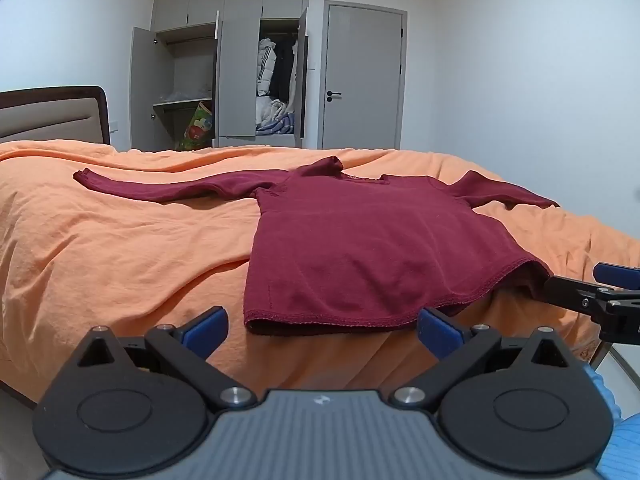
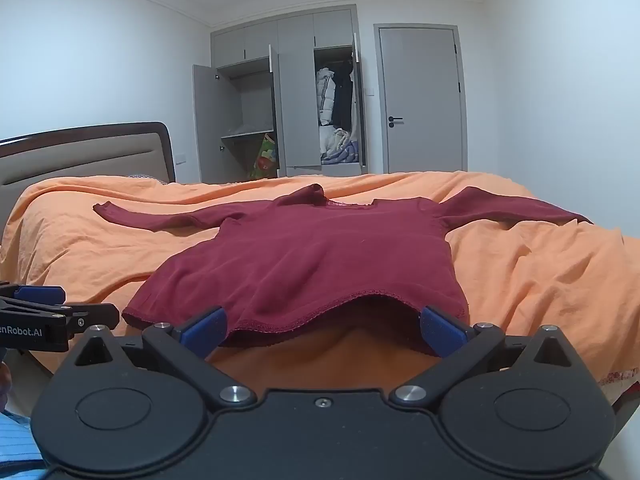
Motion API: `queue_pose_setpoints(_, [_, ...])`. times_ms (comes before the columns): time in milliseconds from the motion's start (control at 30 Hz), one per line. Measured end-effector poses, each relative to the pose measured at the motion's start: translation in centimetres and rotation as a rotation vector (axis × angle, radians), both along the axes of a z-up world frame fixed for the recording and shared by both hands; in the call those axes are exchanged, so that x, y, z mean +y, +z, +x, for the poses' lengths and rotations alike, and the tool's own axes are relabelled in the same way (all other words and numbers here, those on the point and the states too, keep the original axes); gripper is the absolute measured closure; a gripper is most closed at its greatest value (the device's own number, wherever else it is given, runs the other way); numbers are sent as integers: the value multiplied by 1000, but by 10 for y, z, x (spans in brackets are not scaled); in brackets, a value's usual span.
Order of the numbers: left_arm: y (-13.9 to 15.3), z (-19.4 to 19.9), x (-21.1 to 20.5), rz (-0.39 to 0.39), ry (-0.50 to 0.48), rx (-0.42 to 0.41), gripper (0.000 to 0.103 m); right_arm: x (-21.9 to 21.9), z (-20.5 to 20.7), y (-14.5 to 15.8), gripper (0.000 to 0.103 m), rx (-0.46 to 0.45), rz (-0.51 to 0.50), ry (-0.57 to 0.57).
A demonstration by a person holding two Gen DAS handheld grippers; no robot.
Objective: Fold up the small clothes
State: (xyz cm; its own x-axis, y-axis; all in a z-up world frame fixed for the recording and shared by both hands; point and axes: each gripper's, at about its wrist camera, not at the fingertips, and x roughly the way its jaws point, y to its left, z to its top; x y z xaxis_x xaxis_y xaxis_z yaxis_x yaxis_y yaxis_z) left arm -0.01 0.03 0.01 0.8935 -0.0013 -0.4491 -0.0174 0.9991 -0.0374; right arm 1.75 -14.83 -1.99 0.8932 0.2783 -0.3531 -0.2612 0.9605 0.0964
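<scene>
Both tools gape wide, nothing clamped: left tool [image 1: 322, 330] and right tool [image 2: 322, 330] sit at the shirt [image 1: 360, 248] hem, shirt spread flat on the orange bed [image 1: 100, 248]. Risk: pinching the blanket with the hem, or catching one layer only.

White walls [image 1: 520, 80] and a white ceiling were seen. A grey built-in wardrobe [image 1: 236, 72] stood with doors opened, coats hung inside, beside a closed grey door [image 1: 362, 80]. An orange cover [image 1: 100, 248] was spread over the bed, with a padded headboard [image 2: 80, 160] behind.
</scene>
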Motion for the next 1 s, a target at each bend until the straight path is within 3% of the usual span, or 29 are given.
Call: queue_pose_setpoints(1000, [-1,0,3,-4,6,2,0,2,0,0,0,1,-8,-4])
